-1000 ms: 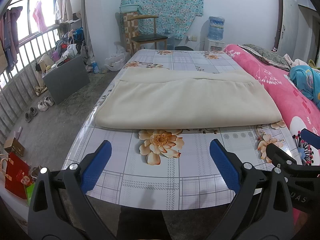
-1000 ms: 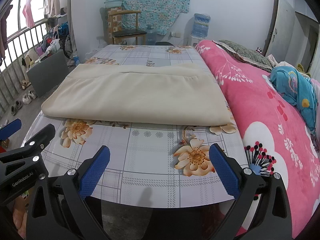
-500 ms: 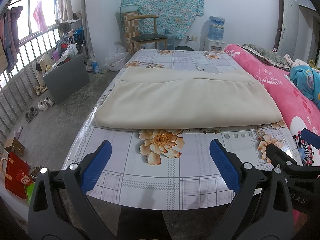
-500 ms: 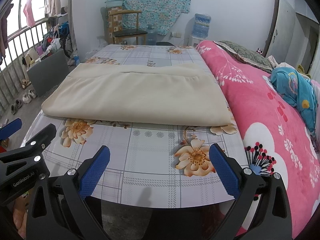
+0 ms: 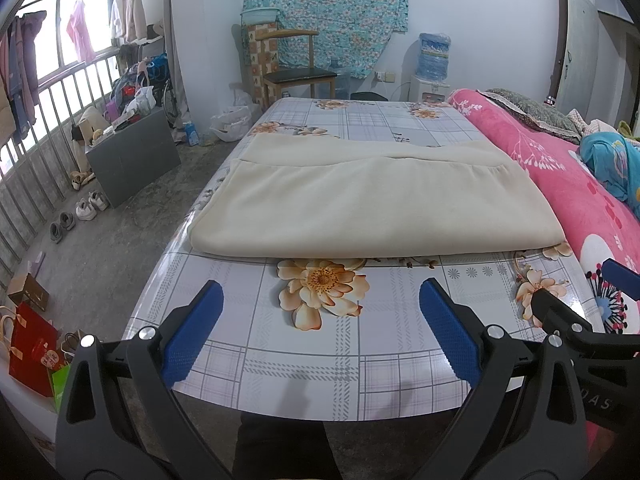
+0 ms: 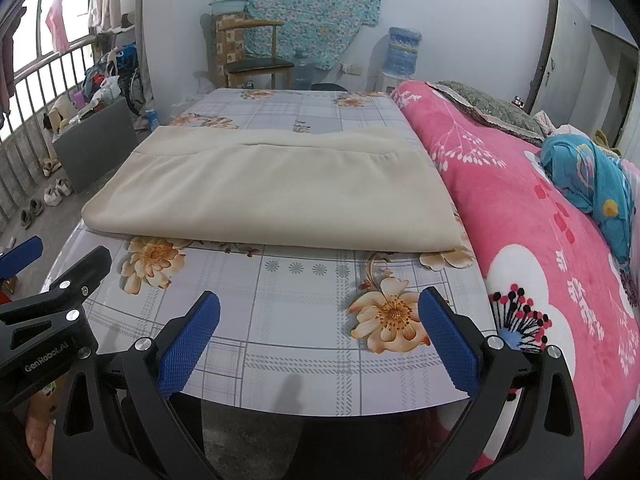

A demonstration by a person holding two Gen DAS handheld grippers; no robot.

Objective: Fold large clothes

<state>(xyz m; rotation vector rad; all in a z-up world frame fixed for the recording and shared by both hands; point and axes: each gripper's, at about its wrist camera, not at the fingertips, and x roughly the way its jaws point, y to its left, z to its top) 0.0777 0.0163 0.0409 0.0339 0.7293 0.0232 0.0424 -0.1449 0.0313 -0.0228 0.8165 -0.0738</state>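
One cream garment (image 5: 372, 204), folded flat, lies on the floral table (image 5: 320, 352) (glossy plaid covering), its near edge well beyond the table's front edge. Two grippers hover at that front edge: left gripper (image 5: 320, 332) and right gripper (image 6: 320, 332), each with jaws spread wide, holding nothing. One pink blanket (image 6: 540, 240) adjoins the table's right side.

- Left gripper (image 5: 320, 328): black plastic frame with triangular cut-outs, silver screws at the joints, two fingers faced with blue textured pads (image 5: 192, 336).
- Right gripper (image 6: 318, 330): same black frame, silver screws, blue dimpled pads (image 6: 450, 344).
- Marking: white "GenRobot.AI" lettering on the left gripper's side, seen from the right wrist camera.
- Person: dark trousers (image 5: 280, 448).
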